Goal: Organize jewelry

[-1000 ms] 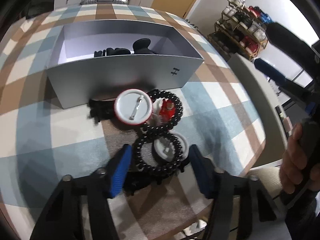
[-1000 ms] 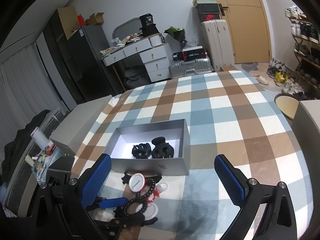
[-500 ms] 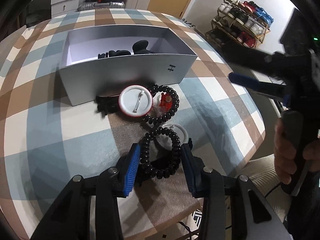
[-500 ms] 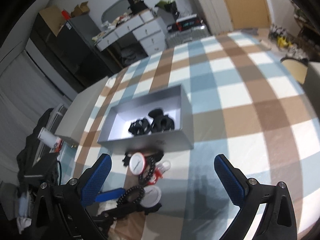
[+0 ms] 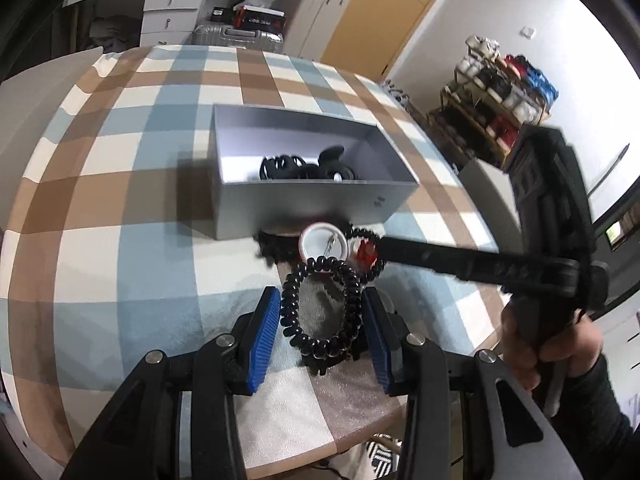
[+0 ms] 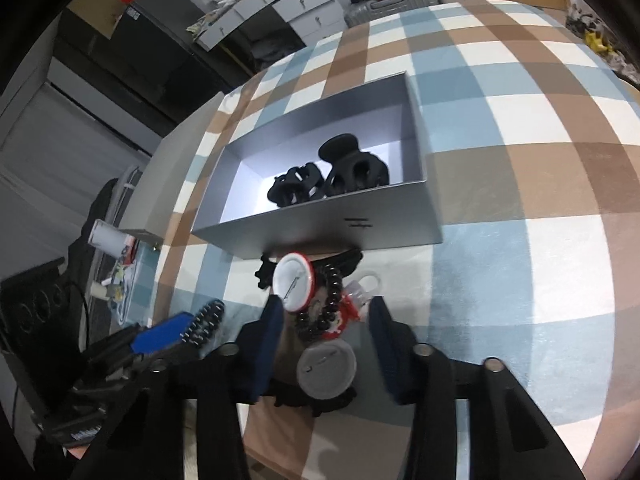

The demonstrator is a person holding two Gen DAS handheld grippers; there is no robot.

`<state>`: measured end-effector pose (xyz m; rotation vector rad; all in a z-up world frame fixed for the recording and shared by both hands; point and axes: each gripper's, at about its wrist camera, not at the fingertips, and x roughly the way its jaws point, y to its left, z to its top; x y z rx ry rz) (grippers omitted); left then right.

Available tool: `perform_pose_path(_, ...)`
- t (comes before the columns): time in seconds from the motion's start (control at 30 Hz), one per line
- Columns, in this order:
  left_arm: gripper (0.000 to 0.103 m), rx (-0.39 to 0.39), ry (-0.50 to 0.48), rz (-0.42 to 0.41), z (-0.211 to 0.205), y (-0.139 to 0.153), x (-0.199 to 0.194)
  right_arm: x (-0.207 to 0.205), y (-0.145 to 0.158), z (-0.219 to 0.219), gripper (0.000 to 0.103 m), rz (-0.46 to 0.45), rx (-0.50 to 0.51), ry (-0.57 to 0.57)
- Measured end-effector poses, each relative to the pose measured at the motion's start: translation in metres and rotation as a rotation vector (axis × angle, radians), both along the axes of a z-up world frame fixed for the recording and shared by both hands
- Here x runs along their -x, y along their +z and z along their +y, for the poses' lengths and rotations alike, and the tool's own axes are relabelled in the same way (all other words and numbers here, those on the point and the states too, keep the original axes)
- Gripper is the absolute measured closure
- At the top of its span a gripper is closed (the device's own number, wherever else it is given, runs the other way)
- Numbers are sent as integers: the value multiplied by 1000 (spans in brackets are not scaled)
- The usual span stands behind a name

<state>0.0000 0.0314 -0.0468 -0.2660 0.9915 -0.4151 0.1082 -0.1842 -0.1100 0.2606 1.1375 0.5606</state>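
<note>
My left gripper (image 5: 320,320) is shut on a black spiral hair tie (image 5: 320,312) and holds it above the table. A grey box (image 5: 316,204) holds two black claw clips (image 6: 332,180). In front of it lies a pile: a red-rimmed white pin badge (image 6: 294,282), a black bead bracelet (image 6: 324,312), a red and clear piece (image 6: 356,300), a grey badge (image 6: 326,368) and dark clips. My right gripper (image 6: 326,344) is open, lowered over this pile, its fingers either side of the bracelet and grey badge. The right gripper also shows in the left wrist view (image 5: 460,258).
The checked tablecloth (image 6: 520,160) covers the table. The table's near edge lies just behind the pile (image 5: 360,440). A white foam sheet (image 5: 288,404) lies under my left gripper. Drawers, suitcases and a shoe rack stand beyond the table.
My left gripper has lifted the spiral hair tie off the pile and drawn back. My right gripper has dropped down over the pile and its fingers have narrowed.
</note>
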Motion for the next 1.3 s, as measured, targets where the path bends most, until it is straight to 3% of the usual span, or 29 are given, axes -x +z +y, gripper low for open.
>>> perform_pose_path(0.03, 67, 5, 6, -3, 2, 1, 0, 0, 0, 2, 67, -6, 8, 4)
perform_pose_path(0.1, 67, 10, 10, -7, 4, 3, -1, 1, 0, 5, 83, -12, 13, 13)
perform_pose_path(0.17, 67, 13, 17, -7, 5, 3, -2, 1, -1, 6, 93, -11, 24, 13)
perform_pose_path(0.4, 67, 22, 31, 4, 9, 2, -4, 7, 10, 5, 95, -83, 40, 3)
perform_pose_path(0.8, 67, 28, 70, -3, 13, 4, -5, 16, 44, -12, 95, -199, -103, -34)
perform_pose_path(1.3, 67, -64, 84, -120, -3, 22, -9, 23, 72, -20, 95, -326, -157, -78)
